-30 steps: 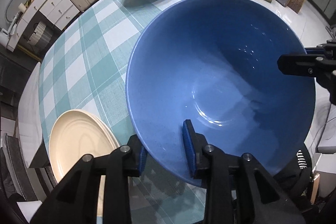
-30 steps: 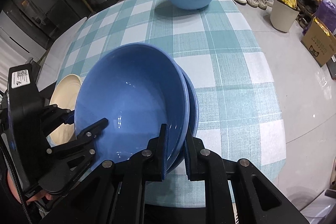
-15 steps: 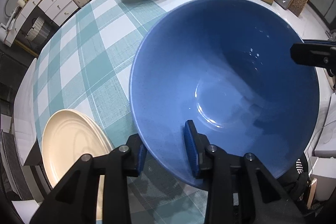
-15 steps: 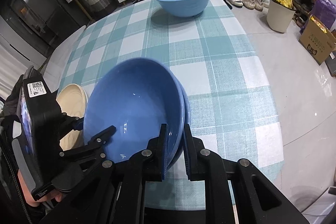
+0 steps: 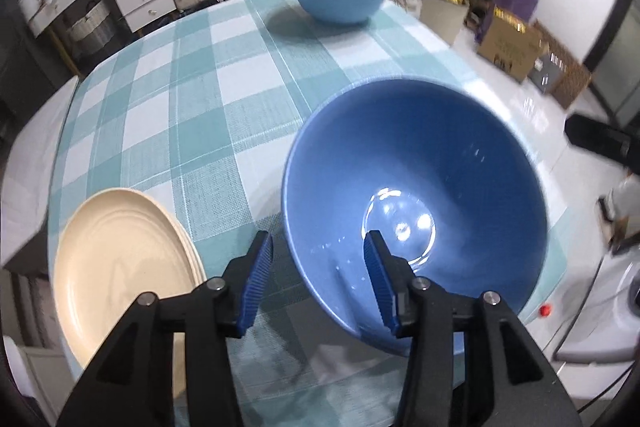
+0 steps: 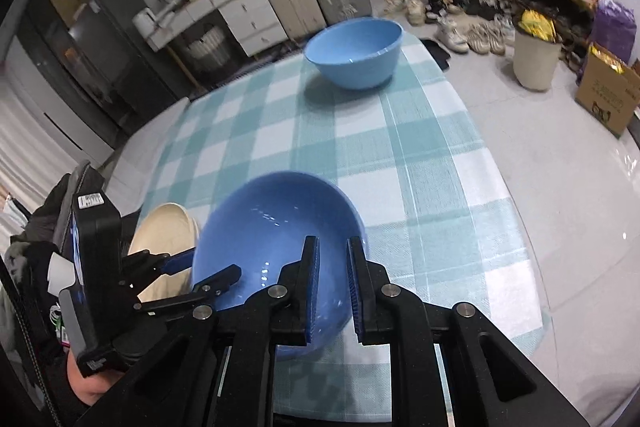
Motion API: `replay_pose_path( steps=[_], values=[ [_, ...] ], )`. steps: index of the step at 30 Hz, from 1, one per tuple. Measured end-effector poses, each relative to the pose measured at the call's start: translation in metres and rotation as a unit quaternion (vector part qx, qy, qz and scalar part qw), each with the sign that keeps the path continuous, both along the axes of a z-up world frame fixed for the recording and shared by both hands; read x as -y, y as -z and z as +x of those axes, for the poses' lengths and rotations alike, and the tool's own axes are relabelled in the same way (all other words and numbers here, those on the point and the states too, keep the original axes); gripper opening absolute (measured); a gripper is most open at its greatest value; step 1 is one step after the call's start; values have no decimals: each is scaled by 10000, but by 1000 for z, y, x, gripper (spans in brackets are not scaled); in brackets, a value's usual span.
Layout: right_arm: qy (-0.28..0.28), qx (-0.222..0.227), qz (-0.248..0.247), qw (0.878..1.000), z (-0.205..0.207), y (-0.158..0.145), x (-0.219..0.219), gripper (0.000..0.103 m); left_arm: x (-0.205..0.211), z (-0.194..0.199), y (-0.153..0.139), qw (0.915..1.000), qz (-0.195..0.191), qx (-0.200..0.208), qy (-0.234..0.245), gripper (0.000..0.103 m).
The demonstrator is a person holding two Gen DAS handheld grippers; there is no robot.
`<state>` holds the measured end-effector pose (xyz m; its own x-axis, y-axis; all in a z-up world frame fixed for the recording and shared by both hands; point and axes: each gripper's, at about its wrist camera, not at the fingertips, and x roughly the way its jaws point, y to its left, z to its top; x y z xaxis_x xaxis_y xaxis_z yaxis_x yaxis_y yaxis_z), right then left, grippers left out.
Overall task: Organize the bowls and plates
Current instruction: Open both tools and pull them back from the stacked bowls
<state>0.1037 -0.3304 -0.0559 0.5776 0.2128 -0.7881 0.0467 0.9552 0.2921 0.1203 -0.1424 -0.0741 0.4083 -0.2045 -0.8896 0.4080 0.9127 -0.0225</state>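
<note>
Dark blue bowl (image 6: 276, 247) rim blurred; cream plates (image 5: 120, 267) cut off.

Both tools are matte black. The left gripper (image 5: 318, 277) has two angular fingers with triangular cut-outs, silver round screw heads at the joints and ribbed blue pads (image 5: 256, 283). The right gripper (image 6: 332, 287) matches it (same blue ribbing, same screws). Behind the left tool's fingers sits a black box with a white label (image 6: 91, 202).

Blue bowls (image 5: 412, 187), cream plates (image 5: 120, 267), teal-and-white checked tablecloth (image 5: 200, 99).
</note>
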Motion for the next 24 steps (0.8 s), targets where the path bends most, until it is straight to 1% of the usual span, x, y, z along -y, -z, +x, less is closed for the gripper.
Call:
replay_pose_path(
  steps=[1, 2, 5, 7, 9, 11, 12, 13, 14, 15, 16, 17, 19, 21, 22, 23, 24],
  values=[
    [-73, 142, 2, 9999, -4, -1, -3, 16, -3, -2, -3, 9999, -106, 83, -84, 48],
    [-131, 248, -1, 9996, -6, -2, -6, 19, -4, -3, -5, 9997, -131, 141, -120, 48],
    [-198, 466, -66, 9987, -12, -1, -12, 20, -3, -12, -13, 9989, -117, 425, -173, 51],
    [-278, 666, -100, 9973, -16, 1, -17, 21, -3, -21, -18, 9975, -188, 650, -202, 53],
    [-334, 859, -187, 9956, -20, 2, -22, 21, -3, -26, -20, 9965, -266, 762, -232, 54],
    [-378, 1105, -137, 9931, -26, 3, -24, 23, -3, -30, -22, 9952, -299, 885, -298, 63],
    [-388, 1248, -54, 9914, -29, 3, -24, 25, -4, -31, -23, 9944, -317, 946, -358, 73],
    [-372, 1380, 15, 9897, -32, 3, -24, 31, -6, -34, -25, 9923, -373, 1093, -455, 81],
    [-343, 1490, 55, 9882, -34, 3, -23, 37, -7, -35, -27, 9905, -420, 1212, -493, 83],
    [-324, 1614, 79, 9863, -36, 3, -23, 41, -8, -38, -30, 9881, -431, 1379, -537, 83],
    [-308, 1869, 67, 9819, -41, 3, -23, 47, -8, -41, -32, 9843, -391, 1625, -576, 84],
    [-308, 1869, 67, 9819, -41, 3, -23, 52, -8, -42, -33, 9821, -363, 1752, -595, 84],
    [-315, 2064, 15, 9780, -44, 4, -23, 54, -8, -40, -32, 9798, -323, 1862, -653, 84],
    [-403, 2192, -49, 9748, -45, 7, -24, 63, -11, -36, -28, 9792, -417, 1880, -644, 85],
    [-417, 2216, -79, 9742, -45, 8, -24, 73, -12, -35, -26, 9788, -423, 1886, -669, 85],
    [-325, 2256, -94, 9736, -45, 10, -22, 87, -14, -32, -22, 9784, -438, 1887, -725, 85],
    [-212, 2301, -52, 9729, -46, 12, -20, 93, -17, -29, -18, 9782, -462, 1876, -766, 85]
  ],
)
